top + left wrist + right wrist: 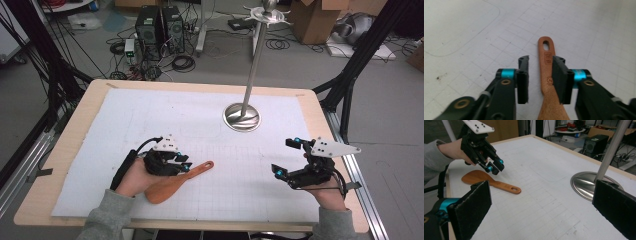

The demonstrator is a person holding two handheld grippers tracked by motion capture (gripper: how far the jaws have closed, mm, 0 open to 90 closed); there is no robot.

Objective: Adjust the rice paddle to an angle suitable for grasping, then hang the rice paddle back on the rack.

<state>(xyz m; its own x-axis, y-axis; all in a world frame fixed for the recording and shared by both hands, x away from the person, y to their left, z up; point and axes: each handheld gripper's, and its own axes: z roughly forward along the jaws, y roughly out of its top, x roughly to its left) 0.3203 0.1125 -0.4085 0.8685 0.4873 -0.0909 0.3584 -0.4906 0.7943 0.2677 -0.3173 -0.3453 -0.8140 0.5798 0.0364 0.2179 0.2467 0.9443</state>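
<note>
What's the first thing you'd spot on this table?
A wooden spoon lies flat on the white mat, near the front left, and the left claw hangs over its handle with the jaws apart. A tall shiny metal stand rises at the back right.

One wooden spatula (pixel 176 181), one steel stand (pixel 242 116) (hooks on top, probably), two hand-held grippers.

I see a reddish-brown wooden spatula (pixel 176 181), a white mat (pixel 150 115) with a faint grey grid, a pale wood table (pixel 80 120) edge, black grippers (pixel 540 80) with turquoise accents, a shiny silver stand (pixel 242 117), grey sleeves (pixel 107 217).
</note>
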